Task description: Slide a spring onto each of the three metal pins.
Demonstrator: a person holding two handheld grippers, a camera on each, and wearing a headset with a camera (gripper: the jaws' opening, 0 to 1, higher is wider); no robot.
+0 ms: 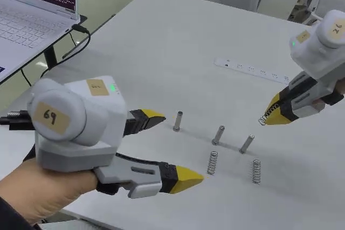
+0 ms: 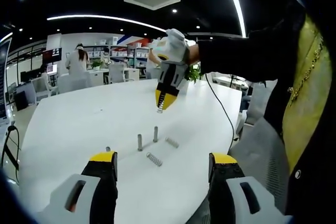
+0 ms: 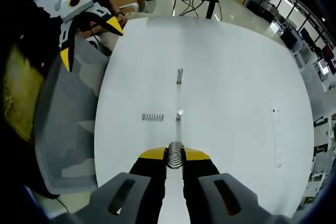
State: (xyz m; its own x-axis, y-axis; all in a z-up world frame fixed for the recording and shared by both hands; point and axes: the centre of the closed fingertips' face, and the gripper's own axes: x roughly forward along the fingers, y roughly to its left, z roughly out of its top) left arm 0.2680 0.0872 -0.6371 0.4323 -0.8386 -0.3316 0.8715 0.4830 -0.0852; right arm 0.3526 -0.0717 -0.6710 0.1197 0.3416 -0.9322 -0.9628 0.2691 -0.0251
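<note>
As I look down from the headset, an open silver laptop (image 1: pixel 32 4) sits at the far left beside the white table (image 1: pixel 161 41), its screen text too small to read. Next come my left tongs (image 1: pixel 180 146), grey-bodied with black jaws and yellow tips. The jaws are spread wide with nothing between them, and a tan sticker on the round cap reads "69".

Past those tips, three short steel pins (image 1: pixel 218 134) stand in a slanting row on the table. Two loose wire springs (image 1: pixel 212 162) lie near the middle and right pins, touching neither. A long white power strip (image 1: pixel 253 69) lies farther back.

At the right, my right tongs (image 1: pixel 276 116), marked "26", hang in the air beside the row. They are clamped on a third small coil spring (image 1: pixel 267 115), which pokes out at the tip.

From the right gripper view I get that held spring end-on between the yellow tips, with one pin just beyond it. A grey mesh chair (image 3: pixel 68 129) stands at the table's edge. From the left gripper view I see the room behind, with ceiling lights and distant desks.
</note>
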